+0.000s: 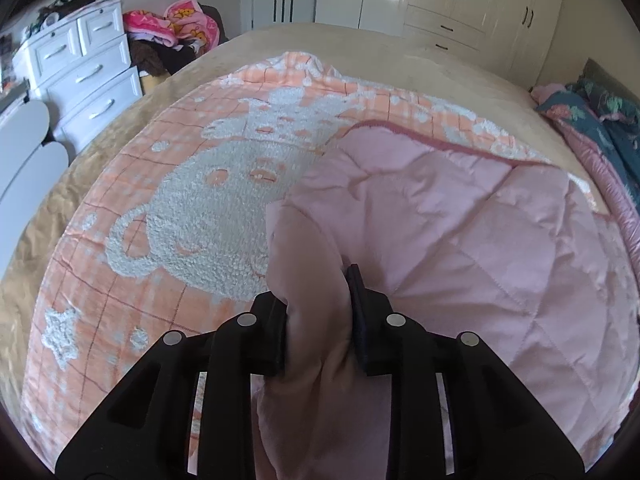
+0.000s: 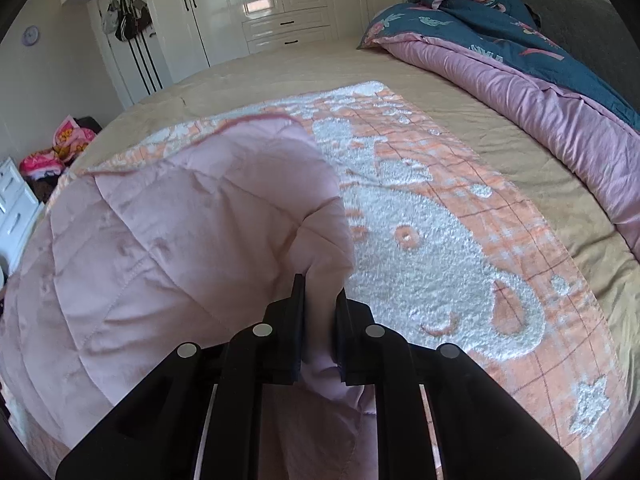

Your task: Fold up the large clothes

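I am folding a big blanket [image 1: 224, 200] on the bed [image 1: 440, 68]. It lies flat in the middle of the bed, orange with fluffy white shapes on top and soft pink underneath. One side is turned over, so the pink flap [image 1: 460, 220] shows.

My left gripper [image 1: 318, 300] is pinching a thick bunch of the pink side, and the cloth bulges between the two black fingers. My right gripper [image 2: 318, 300] is squeezed tight on a thinner bit of the same pink edge. In the left view the flap spreads from the fingers toward 2 o'clock. In the right view it spreads toward 10 o'clock. So I hold one end with two hands, and the flap hangs between them.

I think the job now is to lay this flap down on the orange side. To do it well, I should keep both hands level, so the edge comes down straight. I should pull the two corners a little apart, so the cloth has no sag or wrinkles. The dark pink trim [image 1: 400, 128] at 12 o'clock should line up with the far edge of the blanket. I should let go only when the flap lies flat.

The blue quilt [image 2: 500, 32] sits at 1 o'clock, well apart.
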### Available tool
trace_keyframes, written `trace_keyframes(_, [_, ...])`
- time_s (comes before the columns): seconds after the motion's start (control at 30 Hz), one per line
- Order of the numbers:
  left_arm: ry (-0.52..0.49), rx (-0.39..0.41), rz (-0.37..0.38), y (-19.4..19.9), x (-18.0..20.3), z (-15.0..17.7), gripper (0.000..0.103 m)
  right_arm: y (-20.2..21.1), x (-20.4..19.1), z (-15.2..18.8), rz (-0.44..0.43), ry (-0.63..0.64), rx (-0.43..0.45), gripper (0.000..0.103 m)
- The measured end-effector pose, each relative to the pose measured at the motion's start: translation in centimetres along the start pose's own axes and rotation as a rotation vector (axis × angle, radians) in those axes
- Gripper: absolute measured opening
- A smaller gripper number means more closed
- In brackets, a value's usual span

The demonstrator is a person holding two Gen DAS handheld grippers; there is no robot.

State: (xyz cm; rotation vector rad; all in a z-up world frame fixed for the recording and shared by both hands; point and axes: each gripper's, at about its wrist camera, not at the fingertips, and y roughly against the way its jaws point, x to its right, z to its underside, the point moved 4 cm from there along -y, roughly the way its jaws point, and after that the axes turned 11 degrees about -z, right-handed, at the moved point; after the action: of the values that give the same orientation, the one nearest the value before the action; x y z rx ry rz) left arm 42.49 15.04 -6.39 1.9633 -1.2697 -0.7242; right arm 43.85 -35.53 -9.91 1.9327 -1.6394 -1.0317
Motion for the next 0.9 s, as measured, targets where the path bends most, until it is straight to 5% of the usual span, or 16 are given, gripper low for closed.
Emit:
trace_keyframes(0.17, [0.032, -0.016, -0.006, 0.5, -0.4, 0.3, 0.021, 1.1, 0.3, -0.3, -0.016, -0.030, 0.001, 0.019])
trace_keyframes(0.23, [0.025, -0.012, -0.021, 1.1, -0.5, 0.3, 0.025, 2.1, 0.5, -0.4, -0.045, -0.044, 0.011, 0.045])
trace_keyframes(0.33, [0.027, -0.014, -0.013, 2.2, -0.8, 0.3, 0.047, 4.4, 0.2, -0.3, -0.057, -0.036, 0.050, 0.062])
trace_keyframes(0.43, [0.024, -0.002, -0.002, 3.5, -1.0, 0.2, 0.057, 6.3, -0.7, -0.4, -0.061, 0.003, 0.090, 0.078])
trace_keyframes(0.6, [0.034, 0.027, 0.003, 5.9, -1.5, 0.3, 0.071, 8.7, -1.8, -0.3, -0.083, 0.034, 0.110, 0.091])
trace_keyframes(0.77, [0.059, 0.056, 0.027, 8.8, -1.9, 0.5, 0.091, 10.9, -2.6, 0.1, -0.119, 0.020, 0.131, 0.091])
trace_keyframes(0.9, [0.060, 0.086, 0.044, 11.3, -1.8, 0.9, 0.094, 13.2, -3.2, 0.2, -0.150, 0.005, 0.169, 0.099])
